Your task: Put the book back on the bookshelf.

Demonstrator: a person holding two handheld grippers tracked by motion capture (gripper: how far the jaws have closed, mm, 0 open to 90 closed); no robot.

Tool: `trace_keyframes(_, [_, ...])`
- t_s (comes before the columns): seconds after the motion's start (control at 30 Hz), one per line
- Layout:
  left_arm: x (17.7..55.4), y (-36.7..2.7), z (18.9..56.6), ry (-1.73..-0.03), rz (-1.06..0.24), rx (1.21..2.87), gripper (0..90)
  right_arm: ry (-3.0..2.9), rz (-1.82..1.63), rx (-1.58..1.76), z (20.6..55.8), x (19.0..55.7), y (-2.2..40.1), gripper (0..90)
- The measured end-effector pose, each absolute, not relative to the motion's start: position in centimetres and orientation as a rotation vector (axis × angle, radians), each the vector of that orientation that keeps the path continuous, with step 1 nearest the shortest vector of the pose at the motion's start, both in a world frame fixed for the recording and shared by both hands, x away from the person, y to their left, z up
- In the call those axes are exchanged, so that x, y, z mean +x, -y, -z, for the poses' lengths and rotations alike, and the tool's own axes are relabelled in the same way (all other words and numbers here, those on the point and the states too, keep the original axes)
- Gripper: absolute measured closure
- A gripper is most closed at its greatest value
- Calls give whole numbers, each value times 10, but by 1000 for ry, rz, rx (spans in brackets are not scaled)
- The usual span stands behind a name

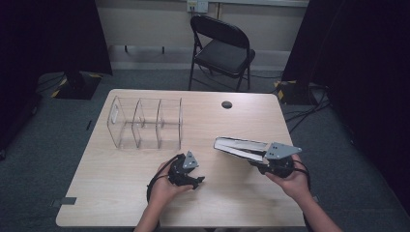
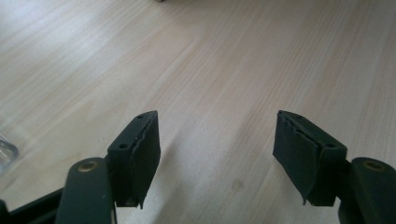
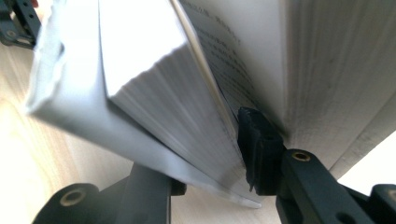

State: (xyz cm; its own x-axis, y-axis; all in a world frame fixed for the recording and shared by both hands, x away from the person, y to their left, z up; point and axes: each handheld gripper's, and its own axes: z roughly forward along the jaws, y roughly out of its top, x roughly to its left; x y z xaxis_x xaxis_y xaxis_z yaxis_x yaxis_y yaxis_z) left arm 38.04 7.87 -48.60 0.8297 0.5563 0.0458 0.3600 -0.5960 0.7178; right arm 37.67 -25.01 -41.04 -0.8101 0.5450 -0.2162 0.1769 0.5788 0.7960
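A white paperback book (image 1: 239, 146) hangs just above the wooden table (image 1: 121, 193), right of centre, with its far end pointing left. My right gripper (image 1: 256, 158) is shut on its near end. In the right gripper view the book (image 3: 154, 93) fans partly open; one jaw lies under the cover and a thick block of pages, the other presses in between printed pages, so my right gripper (image 3: 205, 172) holds that block. My left gripper (image 1: 197, 181) is low over the table near the front middle. Its jaws stand open, and only bare wood lies between the left gripper (image 2: 215, 154) pads.
A clear plastic organiser (image 1: 145, 123) with three upright compartments stands at the table's back left; its edge (image 2: 5, 151) shows in the left gripper view. A round black grommet (image 1: 226, 104) sits near the far edge. A black folding chair (image 1: 222, 48) stands beyond the table.
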Motion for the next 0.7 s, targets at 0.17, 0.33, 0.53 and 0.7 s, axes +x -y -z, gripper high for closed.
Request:
trace_keyframes(0.17, [381, -85, 492, -683, -321, 2278, 292, -2403, -1146, 594, 404, 377, 253, 675])
trace_keyframes(0.33, [380, -90, 495, -700, -293, 2257, 259, -2429, -1152, 599, 400, 379, 255, 684])
trace_keyframes(0.53, [382, -95, 499, -703, -291, 2233, 164, -2461, -1155, 617, 394, 380, 258, 703])
trace_keyframes(0.7, [382, -96, 500, -698, -293, 2234, 148, -2501, -1138, 630, 388, 383, 259, 722])
